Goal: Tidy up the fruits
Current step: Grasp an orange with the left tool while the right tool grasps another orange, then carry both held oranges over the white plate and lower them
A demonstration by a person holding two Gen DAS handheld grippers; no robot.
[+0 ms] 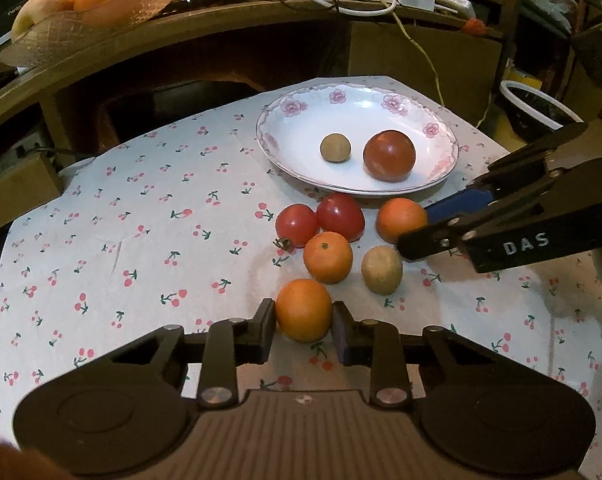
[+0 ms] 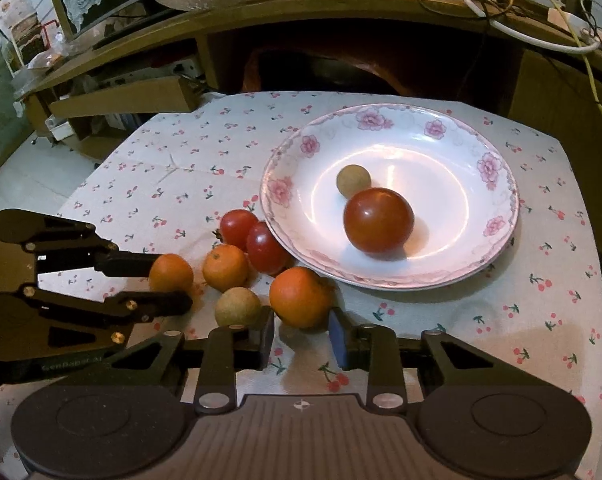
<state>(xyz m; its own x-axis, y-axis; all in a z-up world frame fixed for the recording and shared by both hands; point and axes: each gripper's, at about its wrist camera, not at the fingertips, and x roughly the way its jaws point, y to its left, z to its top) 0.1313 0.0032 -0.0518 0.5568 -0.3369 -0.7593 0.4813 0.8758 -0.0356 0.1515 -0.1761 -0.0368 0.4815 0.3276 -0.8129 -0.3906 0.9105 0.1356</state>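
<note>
Left wrist view: the left gripper point(image 1: 304, 320) has its jaws spread on either side of a small round orange mandarin point(image 1: 304, 310), both pads just beside its skin, though whether they press it yet I cannot tell. It lies on the cherry-print tablecloth point(image 1: 141, 220), nearest of the loose fruit, on the near side of the white flower-rimmed porcelain plate point(image 1: 289, 128). I judge it light, firm with a little give, and apt to roll; a hold across its widest part, squeezed gently, should do.

The right gripper point(image 2: 301, 332) is likewise spread around a second orange mandarin point(image 2: 301, 298) just beside the plate's near rim; the gaps are too slight to tell whether it is touched.

Between the plate and the first mandarin lie a third mandarin point(image 1: 328, 257), a tan rough-skinned round fruit point(image 1: 381, 270) and two glossy red tomatoes point(image 1: 297, 225) point(image 1: 340, 217), touching one another. The tomatoes look smooth and soft, so easily bruised.

On the plate sit a large dark-red tomato point(image 1: 389, 156) and a small tan ball-shaped fruit point(image 1: 335, 148), near each other; the rest of the plate is bare.

Far beyond the plate, a clear glass dish point(image 1: 61, 36) on the wooden shelf holds larger oranges.
</note>
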